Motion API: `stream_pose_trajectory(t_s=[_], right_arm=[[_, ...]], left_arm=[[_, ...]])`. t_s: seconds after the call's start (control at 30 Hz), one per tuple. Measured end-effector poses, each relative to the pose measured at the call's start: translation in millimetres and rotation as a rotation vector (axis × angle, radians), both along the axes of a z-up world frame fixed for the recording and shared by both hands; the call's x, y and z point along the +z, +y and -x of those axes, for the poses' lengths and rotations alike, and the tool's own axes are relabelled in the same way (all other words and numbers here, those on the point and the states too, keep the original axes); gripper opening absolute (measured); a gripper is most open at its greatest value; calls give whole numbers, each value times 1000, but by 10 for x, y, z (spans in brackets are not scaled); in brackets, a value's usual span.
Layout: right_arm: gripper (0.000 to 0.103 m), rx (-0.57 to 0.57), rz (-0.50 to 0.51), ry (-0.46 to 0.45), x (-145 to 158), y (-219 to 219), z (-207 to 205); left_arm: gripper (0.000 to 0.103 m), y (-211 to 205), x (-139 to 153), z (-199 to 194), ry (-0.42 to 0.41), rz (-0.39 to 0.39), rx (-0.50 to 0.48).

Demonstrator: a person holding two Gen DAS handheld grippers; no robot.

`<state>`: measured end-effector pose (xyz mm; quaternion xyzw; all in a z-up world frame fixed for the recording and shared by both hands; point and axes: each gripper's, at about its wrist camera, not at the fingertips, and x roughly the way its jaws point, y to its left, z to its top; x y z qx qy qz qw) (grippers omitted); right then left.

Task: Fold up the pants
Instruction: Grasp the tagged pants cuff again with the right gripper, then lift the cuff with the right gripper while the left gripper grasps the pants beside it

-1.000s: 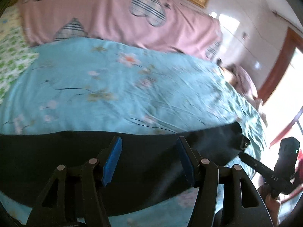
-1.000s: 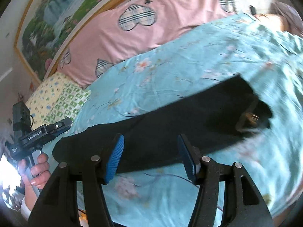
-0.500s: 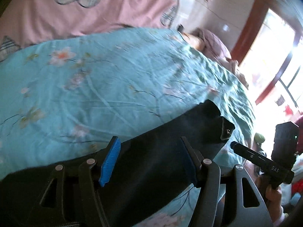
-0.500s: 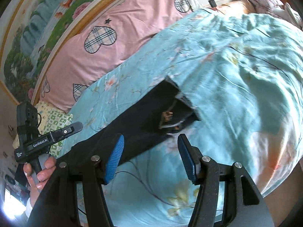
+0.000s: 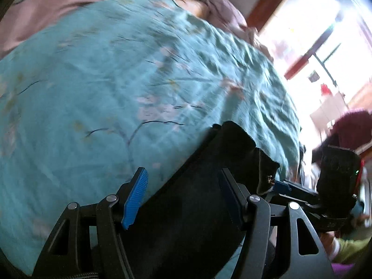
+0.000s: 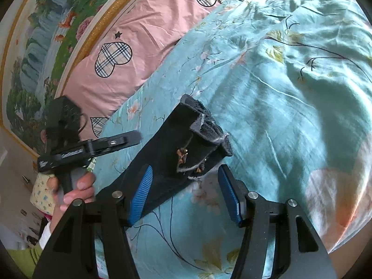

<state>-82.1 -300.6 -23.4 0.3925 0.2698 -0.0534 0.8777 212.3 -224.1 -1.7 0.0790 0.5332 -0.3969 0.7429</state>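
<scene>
Framed painting (image 6: 46,46) behind bed (image 6: 302,93) (bright window (image 5: 313,30), perhaps).

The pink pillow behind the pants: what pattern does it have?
The pink pillow carries plaid hearts and a small black star, clearest in the right wrist view.

Both hand-held grippers (image 5: 182,200) (image 6: 186,193) now nearer pants' (image 6: 176,148) waistband.

Both grippers — left (image 5: 182,200), right (image 6: 186,194) — gape, angled downward.
</scene>
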Motion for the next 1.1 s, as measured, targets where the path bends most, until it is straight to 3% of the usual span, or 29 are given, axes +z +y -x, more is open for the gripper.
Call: stream_pose_trajectory(t_s=[0.1, 0.33, 0.4, 0.43, 0.5, 0.57, 0.9, 1.1], right_arm=[[59, 3, -21, -17, -33, -32, 1], [27, -16, -43, -21, -143, -130, 12], [24, -17, -43, -22, -156, -144, 3], [22, -14, -39, -24, -157, -144, -6], [19, -11, -36, -34, -159, -148, -14], [17, -9, -47, -56, -176, -155, -3], [16, 38, -62, -162, -20, -83, 45], [15, 136, -82, -289, 170, 68, -27]], left_arm=[[64, -170, -102, -98, 48, -21, -52], [64, -402, -289, -178, 103, -30, -140], [62, -442, -283, -163, 110, -27, -163], [55, -453, -280, -157, 112, -23, -166], [22, -477, -267, -132, 117, -4, -183], [13, -493, -242, -108, 115, 16, -194], [10, -76, 180, 56, 43, 150, -127], [10, 315, 447, 172, 7, 237, -75]])
